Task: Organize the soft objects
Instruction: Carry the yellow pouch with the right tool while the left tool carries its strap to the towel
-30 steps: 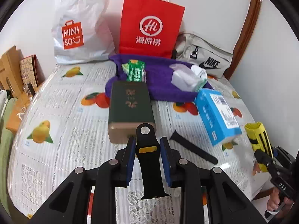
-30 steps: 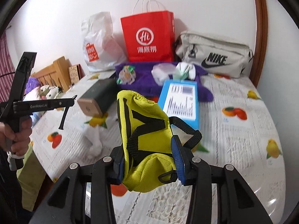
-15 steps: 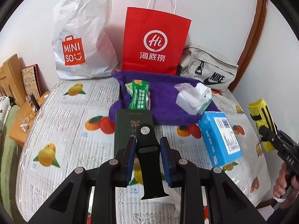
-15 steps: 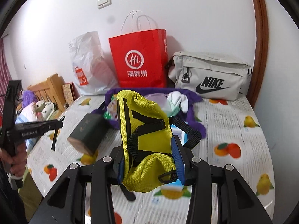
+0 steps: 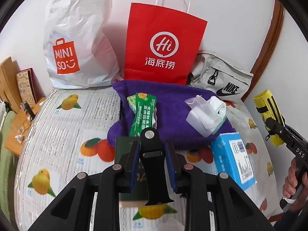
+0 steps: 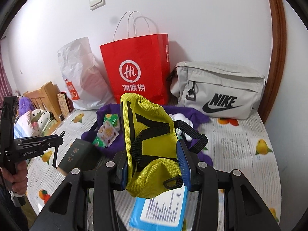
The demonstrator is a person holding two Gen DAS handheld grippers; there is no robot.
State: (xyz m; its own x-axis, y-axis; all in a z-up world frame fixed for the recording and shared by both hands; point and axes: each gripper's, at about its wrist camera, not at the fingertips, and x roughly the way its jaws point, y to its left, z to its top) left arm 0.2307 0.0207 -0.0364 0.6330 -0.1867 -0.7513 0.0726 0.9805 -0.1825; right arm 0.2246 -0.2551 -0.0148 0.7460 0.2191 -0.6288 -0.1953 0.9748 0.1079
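My left gripper [image 5: 152, 148] is shut on a black watch strap [image 5: 154, 165], held upright above a dark green box [image 5: 126, 150]. My right gripper [image 6: 153, 154] is shut on a yellow pouch [image 6: 152, 142] with black straps, raised over the table. From the left wrist view the same yellow pouch [image 5: 268, 113] shows at the far right. A purple towel [image 5: 173, 111] lies ahead, carrying a green snack packet [image 5: 143, 113] and a white wipes pack [image 5: 206, 113]. Behind it stand a red paper bag [image 5: 163, 44], a white plastic bag [image 5: 77, 38] and a grey Nike bag [image 6: 217, 90].
A blue box [image 5: 233, 159] lies to the right of the towel on the fruit-print tablecloth [image 5: 57, 130]. In the right wrist view the left gripper [image 6: 38, 144] and the hand [image 6: 18, 175] holding it sit at the left edge. A wooden bed frame [image 6: 41, 96] stands beyond the table.
Both grippers have moved forward toward the bags at the wall and risen a little, each still holding its object. The towel and bags now look closer.
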